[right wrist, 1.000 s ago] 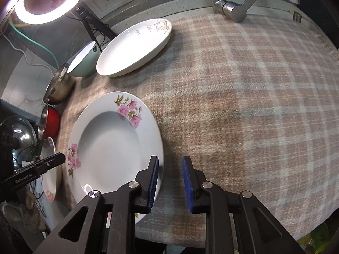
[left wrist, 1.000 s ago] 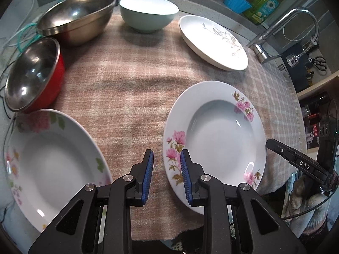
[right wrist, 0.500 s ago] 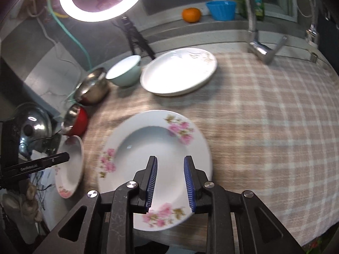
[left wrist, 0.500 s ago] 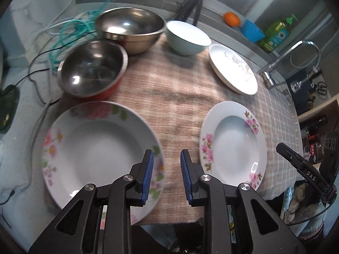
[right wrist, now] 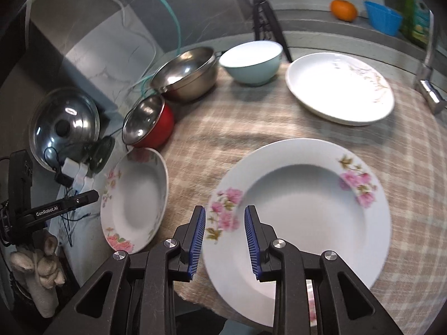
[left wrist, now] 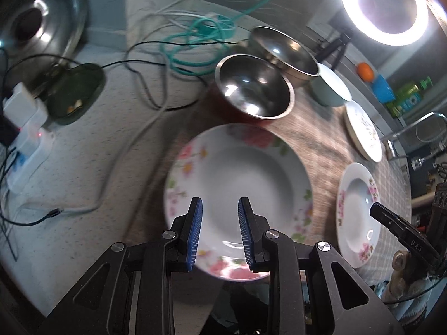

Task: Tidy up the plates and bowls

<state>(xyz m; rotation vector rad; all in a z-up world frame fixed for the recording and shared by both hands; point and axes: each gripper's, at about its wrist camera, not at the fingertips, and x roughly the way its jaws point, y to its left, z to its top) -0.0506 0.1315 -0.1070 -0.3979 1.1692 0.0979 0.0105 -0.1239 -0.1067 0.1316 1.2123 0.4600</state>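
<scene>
Both tools hang narrowly parted and empty, the left tool (left wrist: 219, 230) over the flowered plate (left wrist: 237, 178) at the cloth's edge, the right tool (right wrist: 225, 237) over the rim of the pink-flowered plate (right wrist: 304, 212), with a red bowl (right wrist: 148, 124), steel bowl (right wrist: 187, 74) and pale bowl (right wrist: 251, 61) behind on the counter (left wrist: 106, 167).

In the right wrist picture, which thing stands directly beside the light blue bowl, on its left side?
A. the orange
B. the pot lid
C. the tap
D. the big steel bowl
D: the big steel bowl stands right next to the light blue bowl on its left, at the far edge of the checked cloth.
</scene>
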